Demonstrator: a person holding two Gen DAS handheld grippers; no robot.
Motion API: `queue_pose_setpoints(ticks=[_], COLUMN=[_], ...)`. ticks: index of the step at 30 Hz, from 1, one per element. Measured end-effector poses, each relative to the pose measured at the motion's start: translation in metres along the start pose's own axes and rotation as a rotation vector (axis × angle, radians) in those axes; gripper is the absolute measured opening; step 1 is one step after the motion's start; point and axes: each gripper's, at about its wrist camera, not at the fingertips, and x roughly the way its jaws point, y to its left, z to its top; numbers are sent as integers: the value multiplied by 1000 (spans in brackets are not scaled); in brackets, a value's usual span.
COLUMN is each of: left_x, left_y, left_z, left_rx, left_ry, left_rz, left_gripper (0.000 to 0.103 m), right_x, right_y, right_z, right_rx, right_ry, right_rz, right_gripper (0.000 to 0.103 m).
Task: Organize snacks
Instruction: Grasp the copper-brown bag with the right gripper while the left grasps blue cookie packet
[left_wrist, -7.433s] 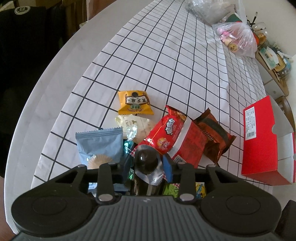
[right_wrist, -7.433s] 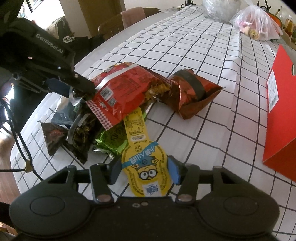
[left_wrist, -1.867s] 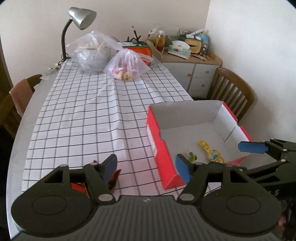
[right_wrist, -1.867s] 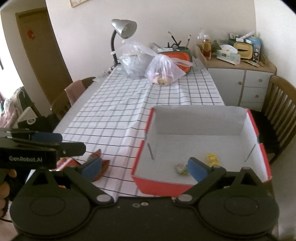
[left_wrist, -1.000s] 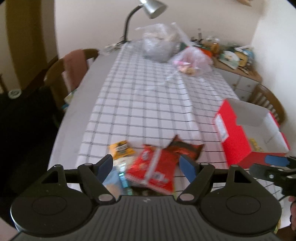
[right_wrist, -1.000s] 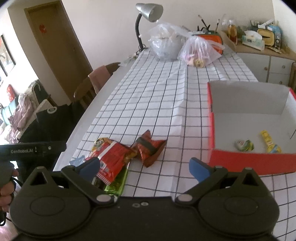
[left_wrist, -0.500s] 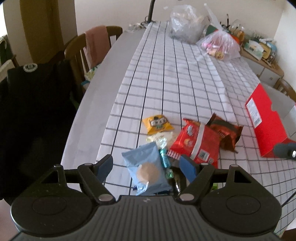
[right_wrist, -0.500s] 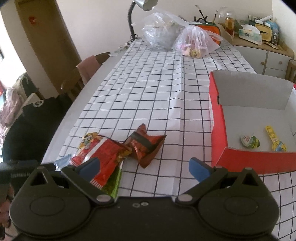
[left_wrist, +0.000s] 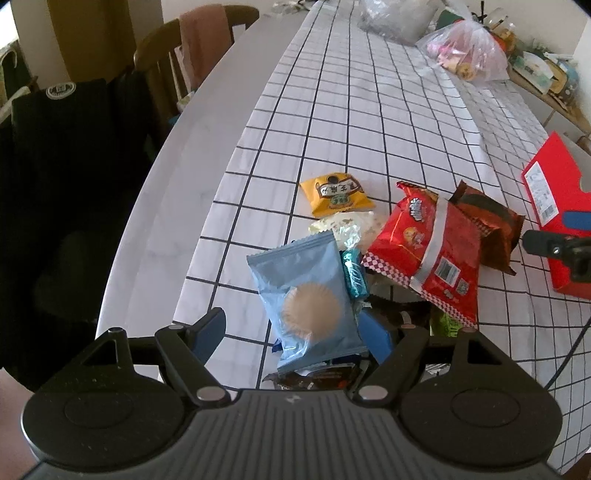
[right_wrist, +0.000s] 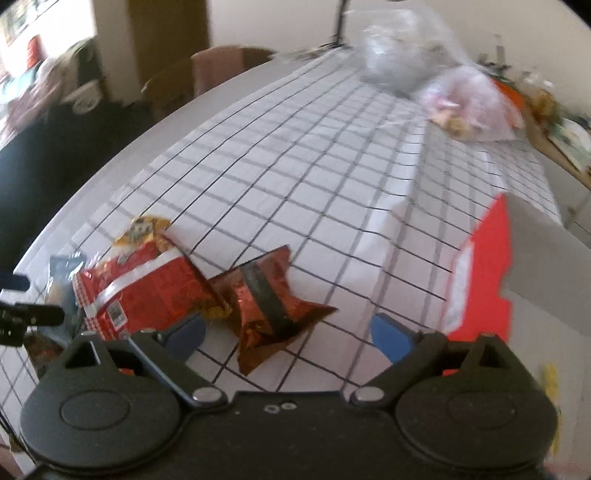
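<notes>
The light, crinkly dark-red foil snack pouch (right_wrist: 271, 306), likely slippery, is being framed by the closing, still-empty right claw (right_wrist: 291, 334), best pinched at its flat sealed edge, while the left claw (left_wrist: 295, 334) is being held spread over the soft pale-blue cake packet (left_wrist: 308, 295).

A table (left_wrist: 192, 155) with a pale bare strip along its left edge carries a white black-grid cloth (left_wrist: 369, 122). Near the cloth's near-left corner lies a heap of snacks: a blue packet (left_wrist: 310, 299), a yellow packet (left_wrist: 334, 192), a white wrapper (left_wrist: 347, 226), a teal candy (left_wrist: 354, 274), a red bag (left_wrist: 430, 254) and a brown bag (left_wrist: 487, 229), the last two touching. A red box (left_wrist: 550, 199) stands at the right edge. Two plastic bags, one clear (left_wrist: 391, 16) and one pinkish (left_wrist: 465, 55), sit at the far end.
</notes>
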Motion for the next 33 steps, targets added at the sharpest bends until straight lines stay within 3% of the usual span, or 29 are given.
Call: queue_pose_setpoints(ticks=[7,15,19,24,27,33], left_x=[16,26,30,26,25,23], left_y=[-5,-6,-2,-1,0,2], left_z=[4,10,12,12,11,7], left_rx=[9,11,-16,-44,-53,-65], left_ry=[42,63,76,81,80,73], left_rz=[18,13,-8,-48,-58,-62], left_gripper=[78,78,76,54,49,47], right_x=[32,50,54,51,46,36], right_y=[17,26,25,23,22,16], right_z=[3,5,6,4,1,-7], right_rx=[-228,-332,-339,-322,-285,-152], right_ry=[71,74,61,42,30,20], right_rz=[-3,-15,-34,-46,-56,-80], right_gripper=[88,88,82,72,61,47])
